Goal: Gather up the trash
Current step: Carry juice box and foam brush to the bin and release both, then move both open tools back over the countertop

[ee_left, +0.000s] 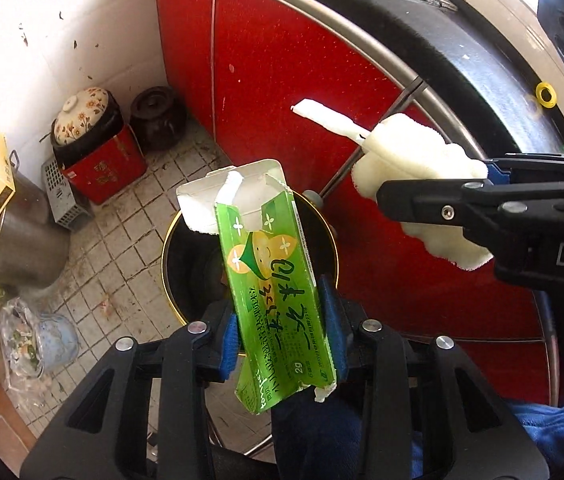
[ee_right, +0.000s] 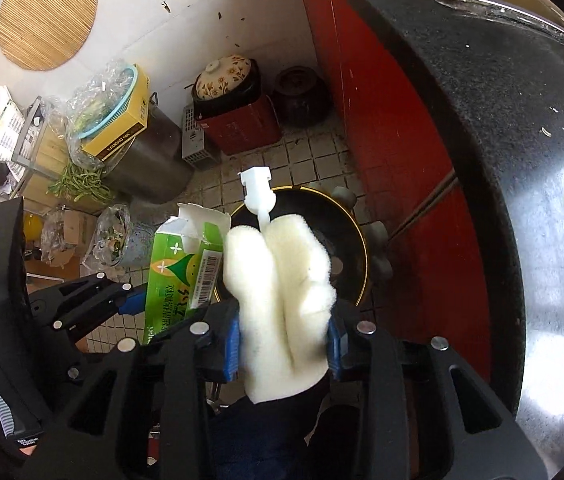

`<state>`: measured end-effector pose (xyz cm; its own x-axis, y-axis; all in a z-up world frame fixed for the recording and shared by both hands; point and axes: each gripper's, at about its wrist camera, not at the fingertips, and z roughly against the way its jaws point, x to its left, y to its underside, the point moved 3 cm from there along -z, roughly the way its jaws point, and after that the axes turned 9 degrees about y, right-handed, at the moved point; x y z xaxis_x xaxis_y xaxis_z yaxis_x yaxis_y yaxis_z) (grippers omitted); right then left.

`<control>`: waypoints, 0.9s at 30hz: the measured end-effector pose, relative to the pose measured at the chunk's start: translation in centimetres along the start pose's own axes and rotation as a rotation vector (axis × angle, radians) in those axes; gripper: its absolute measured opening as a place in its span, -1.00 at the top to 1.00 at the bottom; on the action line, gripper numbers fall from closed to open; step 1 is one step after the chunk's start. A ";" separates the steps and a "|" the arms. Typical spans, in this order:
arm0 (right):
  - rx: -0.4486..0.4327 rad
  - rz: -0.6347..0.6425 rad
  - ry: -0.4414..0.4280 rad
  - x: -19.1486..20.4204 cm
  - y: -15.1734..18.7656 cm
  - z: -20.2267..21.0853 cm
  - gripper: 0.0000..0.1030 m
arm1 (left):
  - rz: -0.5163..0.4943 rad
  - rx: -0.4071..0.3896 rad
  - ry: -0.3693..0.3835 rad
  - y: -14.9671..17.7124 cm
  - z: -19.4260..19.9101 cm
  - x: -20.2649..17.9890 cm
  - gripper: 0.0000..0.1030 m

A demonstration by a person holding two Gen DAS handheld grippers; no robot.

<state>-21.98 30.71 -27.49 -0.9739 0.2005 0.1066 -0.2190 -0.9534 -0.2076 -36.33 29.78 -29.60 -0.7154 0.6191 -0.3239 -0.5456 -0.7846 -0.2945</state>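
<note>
In the left wrist view, your left gripper [ee_left: 282, 328] is clamping a torn-open green cardboard carton [ee_left: 271, 276] between its blue pads, jaws narrowed onto its sides. The carton is hanging over a round black bin with a gold rim [ee_left: 169, 264], hiding most of the opening, so you cannot tell what is lying inside. Your right gripper [ee_left: 478, 184] is reaching in from the right, its lower half cut off by the frame edge, pinching a crumpled white foam sponge with a white plastic stem [ee_left: 414, 160].

In the right wrist view, your right gripper [ee_right: 284, 340] is squeezing the sponge [ee_right: 282, 280], jaws pressing into both flanks; the foam is blocking the bin's near side [ee_right: 362, 248]. The carton [ee_right: 177, 268] is sitting just left of it, its lower part hidden behind the gripper body. A flowered ceramic lid [ee_right: 223, 76] is resting on a black pot in the corner.
</note>
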 end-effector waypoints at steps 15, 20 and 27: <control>-0.026 0.023 0.031 0.2 -0.6 1.4 -0.45 | 0.008 -0.015 -0.015 0.0 0.7 0.3 -0.63; -0.104 -0.011 0.010 -1.8 0.6 6.4 -0.55 | -0.013 -0.042 -0.047 -0.7 3.1 -1.5 -0.81; -0.278 -0.174 0.094 -9.8 5.8 16.6 -0.69 | -0.232 -0.086 -0.021 -3.2 5.8 -10.0 -0.87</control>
<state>-12.74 19.50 -13.55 -0.9190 0.3866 0.0765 -0.3776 -0.8080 -0.4524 -29.98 25.91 -20.18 -0.5850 0.7806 -0.2200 -0.6577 -0.6153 -0.4346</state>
